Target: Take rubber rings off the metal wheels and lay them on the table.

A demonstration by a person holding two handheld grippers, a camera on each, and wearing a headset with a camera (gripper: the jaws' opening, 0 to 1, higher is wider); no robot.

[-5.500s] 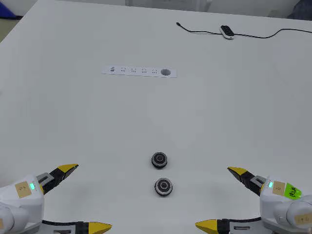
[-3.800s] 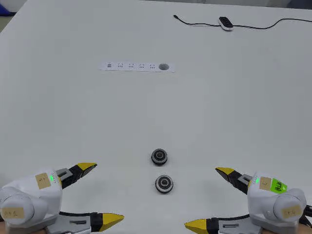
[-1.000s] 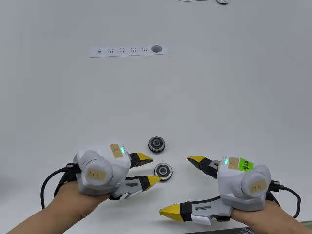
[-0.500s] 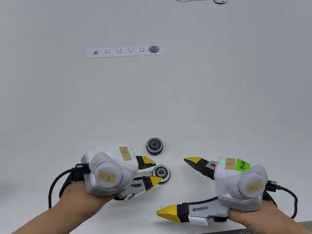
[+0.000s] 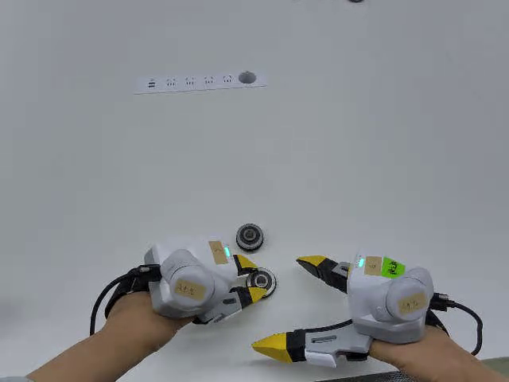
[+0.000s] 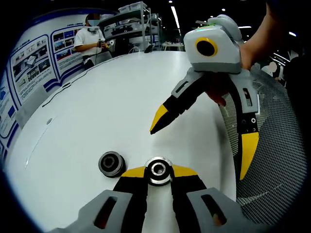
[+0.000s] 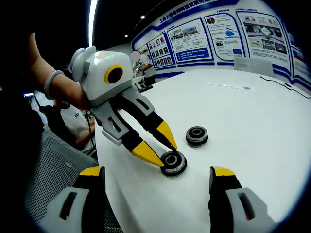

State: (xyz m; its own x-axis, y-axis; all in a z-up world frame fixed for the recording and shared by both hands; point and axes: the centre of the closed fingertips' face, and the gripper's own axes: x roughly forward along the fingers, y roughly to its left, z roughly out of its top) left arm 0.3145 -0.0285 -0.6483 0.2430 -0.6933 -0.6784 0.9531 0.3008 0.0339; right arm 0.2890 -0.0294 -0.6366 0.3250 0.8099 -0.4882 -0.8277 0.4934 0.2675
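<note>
Two small metal wheels with black rubber rings lie flat on the white table [image 5: 358,159]. The near wheel [image 5: 262,279] [image 6: 158,170] [image 7: 173,163] sits between the yellow tips of my left gripper [image 5: 251,278] [image 6: 158,172] [image 7: 158,144], which is shut on its sides. The far wheel [image 5: 250,236] [image 6: 112,163] [image 7: 197,136] lies free a short way behind. My right gripper [image 5: 286,303] [image 6: 199,145] [image 7: 156,171] stands wide open just right of the near wheel, pointing at it, with nothing between its fingers.
A white power strip [image 5: 199,81] lies farther back on the table. The table's front edge runs just below both hands. A black cable [image 5: 107,294] trails from the left gripper. A person [image 6: 92,39] stands beyond the table's far end.
My left gripper slid forward and right, and its jaws closed around the near wheel. The right gripper edged slightly toward the wheel and stayed open. The head camera drifted.
</note>
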